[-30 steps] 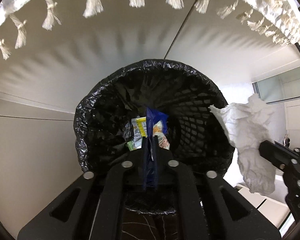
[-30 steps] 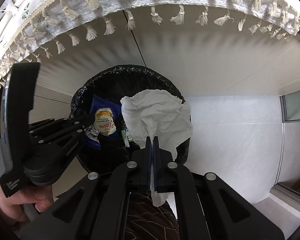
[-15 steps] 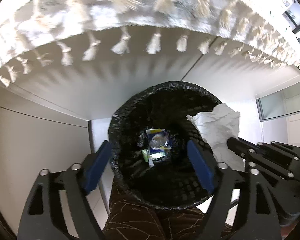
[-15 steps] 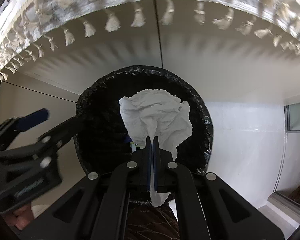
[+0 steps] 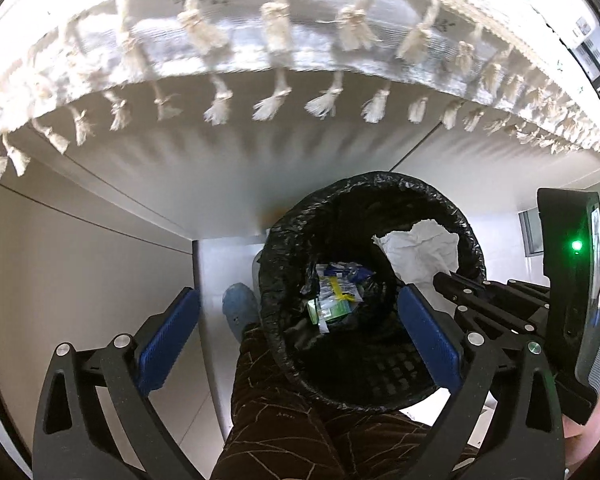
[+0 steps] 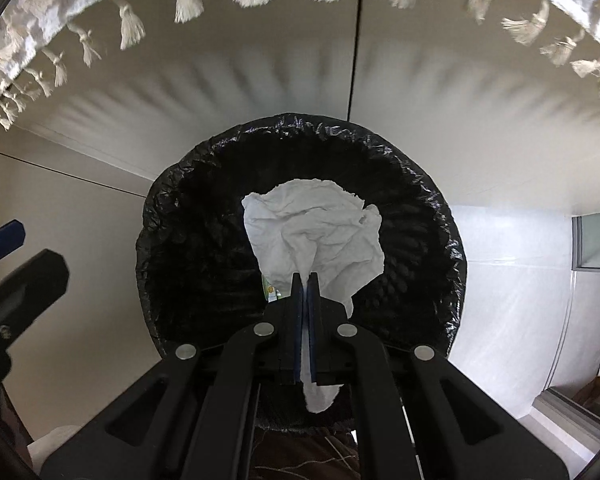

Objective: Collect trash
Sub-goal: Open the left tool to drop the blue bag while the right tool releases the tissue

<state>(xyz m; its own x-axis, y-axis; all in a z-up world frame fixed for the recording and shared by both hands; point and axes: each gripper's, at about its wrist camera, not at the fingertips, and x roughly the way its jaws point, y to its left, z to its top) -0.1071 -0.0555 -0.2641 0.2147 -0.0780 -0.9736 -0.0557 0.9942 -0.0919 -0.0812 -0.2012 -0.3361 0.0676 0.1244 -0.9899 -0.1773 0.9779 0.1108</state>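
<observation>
Left gripper (image 5: pixel 298 328): its jaws are opening, blue pads wide apart with nothing between them, above the near rim of the bin.
Bin (image 6: pixel 444 216): black mesh, lined with a black bag, on the floor below the fringe; its mouth is unobstructed.
Wrappers (image 5: pixel 336 294): blue, yellow and green packets lie at the bin's bottom.
Tissue (image 6: pixel 316 236): crumpled white, hanging over the bin's mouth toward its right side.
Right gripper (image 6: pixel 305 280): pads pinch the tissue's lower part; a tail of it sticks out behind the pads.
Fringe (image 5: pixel 272 104): white tassels of a cloth hang across the far edge, above the bin.
Leg (image 5: pixel 284 412): brown patterned trouser touching the bin's near wall.
</observation>
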